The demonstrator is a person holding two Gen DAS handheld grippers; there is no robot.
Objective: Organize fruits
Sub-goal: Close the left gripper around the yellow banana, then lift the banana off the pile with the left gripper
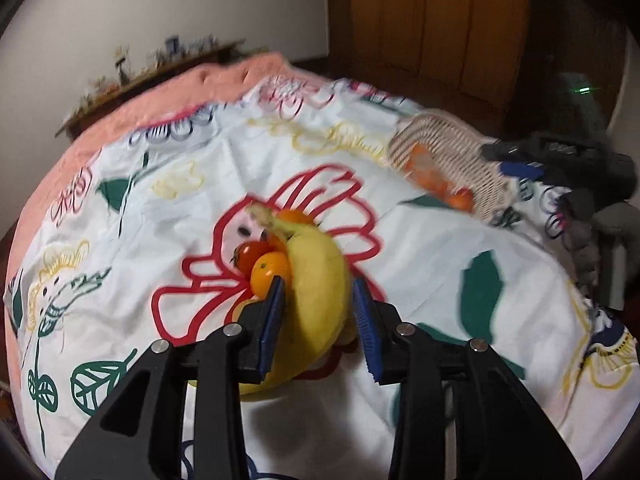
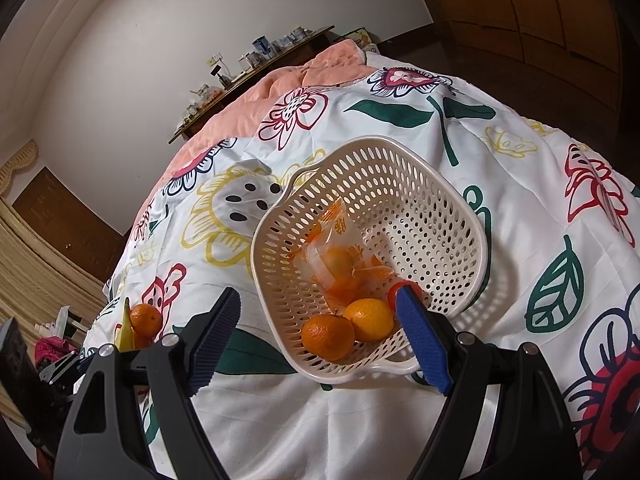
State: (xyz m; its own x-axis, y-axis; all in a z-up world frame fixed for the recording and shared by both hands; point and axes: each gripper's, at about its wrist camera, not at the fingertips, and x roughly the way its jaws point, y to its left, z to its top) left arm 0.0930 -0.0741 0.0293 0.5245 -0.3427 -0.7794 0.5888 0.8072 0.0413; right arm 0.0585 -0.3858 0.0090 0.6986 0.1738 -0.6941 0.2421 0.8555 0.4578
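Note:
In the left wrist view my left gripper (image 1: 319, 292) is shut on a yellow banana (image 1: 316, 292), its pads pressing both sides. Beside the banana lie a small orange (image 1: 269, 273), a red tomato (image 1: 250, 254) and another orange (image 1: 296, 216) on the flowered cloth. The white perforated basket (image 1: 452, 160) stands at the right, far from this gripper. In the right wrist view my right gripper (image 2: 316, 308) is open and empty over the basket's near rim (image 2: 360, 372). The basket holds two oranges (image 2: 329, 337), a lemon-coloured one (image 2: 370, 319), a plastic bag of fruit (image 2: 340, 256) and a tomato (image 2: 396, 290).
A flowered white cloth (image 2: 520, 240) covers the bed, with a pink blanket (image 2: 280, 84) behind it. A wooden shelf with small items (image 2: 256, 68) stands against the wall. An orange (image 2: 146, 319) and the banana tip (image 2: 126, 328) show at the left. Dark clothes (image 1: 592, 184) lie at the bed's right edge.

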